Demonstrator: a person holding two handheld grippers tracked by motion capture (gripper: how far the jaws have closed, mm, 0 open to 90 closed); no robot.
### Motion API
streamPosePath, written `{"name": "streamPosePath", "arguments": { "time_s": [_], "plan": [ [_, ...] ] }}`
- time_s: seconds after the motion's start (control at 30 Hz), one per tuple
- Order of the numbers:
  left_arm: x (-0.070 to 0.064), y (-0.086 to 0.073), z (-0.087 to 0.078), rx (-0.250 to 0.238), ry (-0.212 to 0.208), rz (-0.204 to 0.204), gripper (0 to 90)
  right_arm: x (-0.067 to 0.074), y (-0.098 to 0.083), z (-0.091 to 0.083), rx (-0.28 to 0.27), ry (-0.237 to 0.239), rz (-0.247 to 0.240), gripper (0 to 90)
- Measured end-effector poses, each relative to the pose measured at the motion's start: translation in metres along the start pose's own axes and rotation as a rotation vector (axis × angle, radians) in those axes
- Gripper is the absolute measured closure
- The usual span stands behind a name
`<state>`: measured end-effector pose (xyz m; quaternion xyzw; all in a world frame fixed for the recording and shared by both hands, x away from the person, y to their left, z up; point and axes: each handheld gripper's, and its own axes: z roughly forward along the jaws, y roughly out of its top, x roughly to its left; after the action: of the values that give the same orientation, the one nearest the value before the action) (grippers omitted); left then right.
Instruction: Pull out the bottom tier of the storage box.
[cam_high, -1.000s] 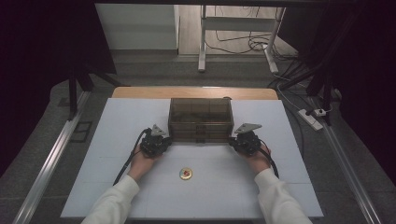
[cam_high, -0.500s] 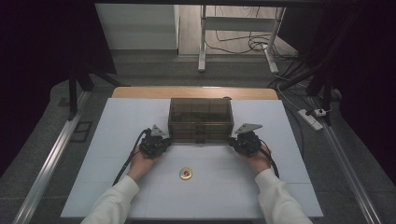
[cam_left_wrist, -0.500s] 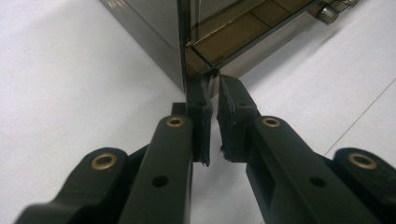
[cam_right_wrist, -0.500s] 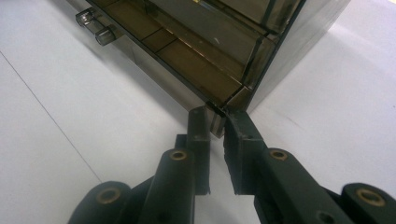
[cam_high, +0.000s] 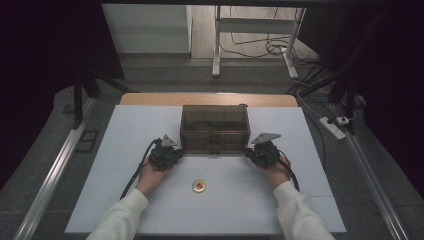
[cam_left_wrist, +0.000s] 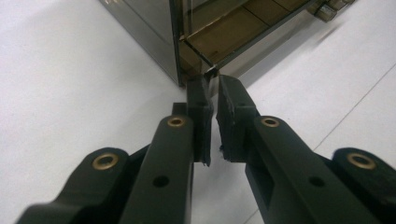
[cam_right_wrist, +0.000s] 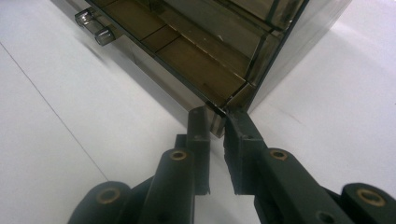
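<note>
A smoky see-through drawer box (cam_high: 215, 125) stands mid-table. My left gripper (cam_high: 174, 154) sits at its lower front left corner, my right gripper (cam_high: 251, 153) at its lower front right corner. In the left gripper view the jaws (cam_left_wrist: 212, 81) stand almost together, pinching the thin corner edge of the bottom drawer (cam_left_wrist: 233, 37). The right gripper (cam_right_wrist: 217, 114) pinches the other corner of that drawer (cam_right_wrist: 196, 60) the same way. A small round gold disc with a red centre (cam_high: 199, 186) lies on the table between the person's forearms.
The white table (cam_high: 125, 130) has a wooden strip along its far edge. The drawer's two clear knobs (cam_right_wrist: 95, 28) stick out at its front. Metal rails run along both sides of the table, and cables lie on the floor behind.
</note>
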<state>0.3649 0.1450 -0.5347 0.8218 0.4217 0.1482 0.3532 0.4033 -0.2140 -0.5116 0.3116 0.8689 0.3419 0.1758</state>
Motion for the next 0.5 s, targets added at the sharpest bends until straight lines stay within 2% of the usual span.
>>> {"name": "streamPosePath", "arguments": {
  "time_s": [0.5],
  "plan": [
    [-0.0018, -0.0011, -0.0022, 0.008, -0.005, 0.006, 82.9, 0.0027, -0.0003, -0.002, 0.008, 0.001, 0.002, 80.5]
  ]
}}
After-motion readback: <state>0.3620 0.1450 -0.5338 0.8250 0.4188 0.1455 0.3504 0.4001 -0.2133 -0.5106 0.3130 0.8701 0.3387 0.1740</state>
